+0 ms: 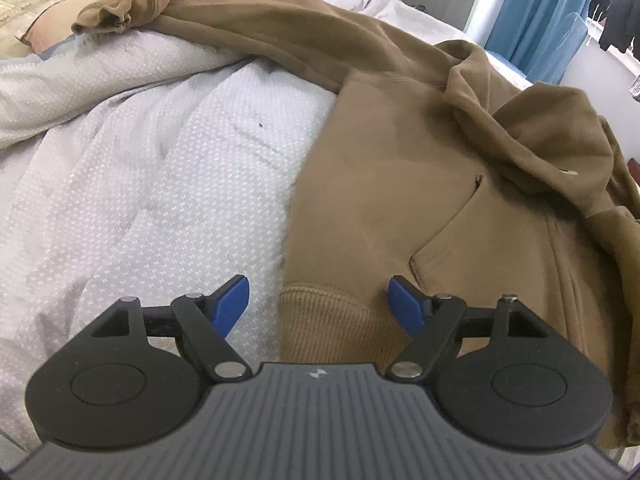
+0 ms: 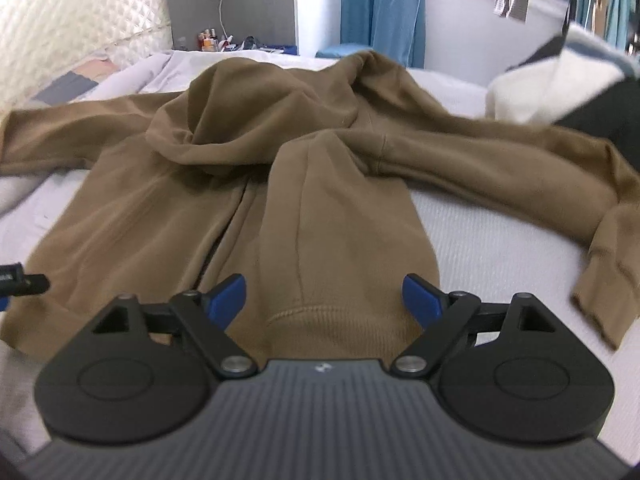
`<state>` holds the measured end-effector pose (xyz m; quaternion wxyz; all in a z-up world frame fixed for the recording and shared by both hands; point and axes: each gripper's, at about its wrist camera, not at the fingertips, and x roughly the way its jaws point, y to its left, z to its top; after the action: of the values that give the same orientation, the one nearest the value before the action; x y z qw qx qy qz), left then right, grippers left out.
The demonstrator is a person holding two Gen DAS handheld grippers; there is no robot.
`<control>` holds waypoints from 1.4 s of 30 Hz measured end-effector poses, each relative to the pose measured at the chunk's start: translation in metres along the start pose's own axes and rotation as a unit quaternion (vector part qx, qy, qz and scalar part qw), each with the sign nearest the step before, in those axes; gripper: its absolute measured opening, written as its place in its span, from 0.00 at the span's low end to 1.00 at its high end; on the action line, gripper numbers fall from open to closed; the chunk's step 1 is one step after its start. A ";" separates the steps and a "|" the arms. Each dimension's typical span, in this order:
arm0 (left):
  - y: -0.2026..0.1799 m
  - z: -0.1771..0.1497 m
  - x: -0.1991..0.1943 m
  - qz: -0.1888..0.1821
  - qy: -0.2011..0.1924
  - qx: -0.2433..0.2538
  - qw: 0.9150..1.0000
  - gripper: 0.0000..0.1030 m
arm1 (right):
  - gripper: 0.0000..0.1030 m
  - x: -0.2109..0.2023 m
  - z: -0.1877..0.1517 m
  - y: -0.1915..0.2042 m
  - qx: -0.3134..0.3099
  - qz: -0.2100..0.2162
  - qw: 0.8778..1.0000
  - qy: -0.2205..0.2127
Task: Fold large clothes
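A brown hoodie lies spread on the bed, hood bunched at the far side. In the left wrist view its ribbed hem corner lies between the open blue fingers of my left gripper; one sleeve stretches away to the far left. In the right wrist view the hoodie has its right front panel folded over, and that panel's ribbed hem lies between the open fingers of my right gripper. The other sleeve trails right. The left gripper's tip shows at the left edge.
The hoodie rests on a pale patterned quilt. A quilted headboard stands at the far left. A white and black pile of clothes sits at the bed's right. Blue curtains and hanging clothes are behind.
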<state>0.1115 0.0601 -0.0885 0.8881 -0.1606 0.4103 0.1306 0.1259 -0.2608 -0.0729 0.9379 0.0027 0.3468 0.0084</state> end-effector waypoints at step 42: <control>0.073 0.011 -0.082 -0.106 -0.092 -0.089 0.986 0.13 | 0.17 -0.091 -0.014 -0.095 0.226 0.002 0.974 -0.019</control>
<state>0.0410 0.1232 -0.0311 0.9130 -0.2691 0.2944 0.0860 0.0488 -0.3571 -0.0258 0.9193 0.2154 0.3223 -0.0682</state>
